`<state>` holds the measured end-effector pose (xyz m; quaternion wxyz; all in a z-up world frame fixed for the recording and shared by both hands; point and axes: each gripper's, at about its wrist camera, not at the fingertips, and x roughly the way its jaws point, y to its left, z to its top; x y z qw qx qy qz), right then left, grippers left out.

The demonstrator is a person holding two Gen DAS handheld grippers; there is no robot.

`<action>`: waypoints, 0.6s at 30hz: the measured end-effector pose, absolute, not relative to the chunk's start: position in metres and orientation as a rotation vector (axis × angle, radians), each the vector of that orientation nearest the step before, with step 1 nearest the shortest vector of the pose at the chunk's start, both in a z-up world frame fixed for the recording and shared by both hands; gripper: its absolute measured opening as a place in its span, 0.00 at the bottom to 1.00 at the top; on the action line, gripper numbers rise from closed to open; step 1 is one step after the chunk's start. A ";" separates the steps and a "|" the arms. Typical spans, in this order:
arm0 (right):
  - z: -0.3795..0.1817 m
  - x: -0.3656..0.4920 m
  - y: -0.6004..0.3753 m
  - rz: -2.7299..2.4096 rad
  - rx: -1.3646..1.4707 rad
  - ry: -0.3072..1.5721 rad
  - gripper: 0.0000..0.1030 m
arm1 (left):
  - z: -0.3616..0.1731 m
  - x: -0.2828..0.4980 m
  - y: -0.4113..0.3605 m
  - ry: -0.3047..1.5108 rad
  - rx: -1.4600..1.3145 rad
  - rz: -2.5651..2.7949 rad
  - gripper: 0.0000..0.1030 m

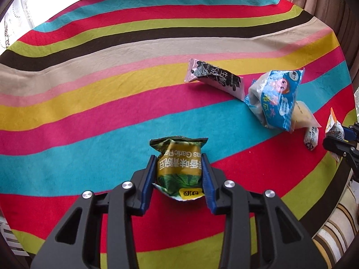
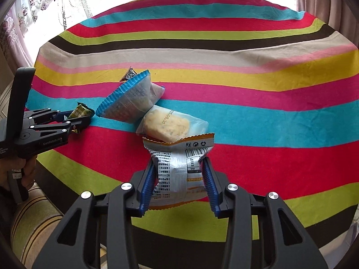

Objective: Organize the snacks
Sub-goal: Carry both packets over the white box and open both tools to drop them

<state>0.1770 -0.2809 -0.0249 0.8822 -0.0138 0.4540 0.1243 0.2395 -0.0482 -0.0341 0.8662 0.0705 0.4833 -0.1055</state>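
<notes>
Green pea packet pinched in left gripper, orange-white packet in right gripper; lift both clear of pile, keep squeeze gentle

Surface: striped cloth, multi-colour bands, some creases. On it: pink/black snack bar pkt; blue/white pkt just beside, leaning over clear-wrapped yellow pastry; small white pkt near.

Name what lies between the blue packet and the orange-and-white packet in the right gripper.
The clear packet with the yellow cake lies between the blue packet and the orange-and-white packet, shown in the right wrist view.
</notes>
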 end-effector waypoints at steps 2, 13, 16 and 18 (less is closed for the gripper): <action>-0.022 0.171 -0.285 0.248 -0.017 0.940 0.39 | -0.034 0.232 -0.048 1.022 0.136 -0.202 0.36; -0.016 0.139 -0.285 0.231 -0.037 0.930 0.39 | -0.016 0.183 -0.052 1.003 0.088 -0.169 0.36; -0.013 0.131 -0.288 0.224 -0.038 0.924 0.39 | -0.009 0.168 -0.059 0.989 0.085 -0.177 0.36; -0.012 0.126 -0.290 0.218 -0.041 0.922 0.39 | -0.005 0.160 -0.065 0.981 0.089 -0.187 0.36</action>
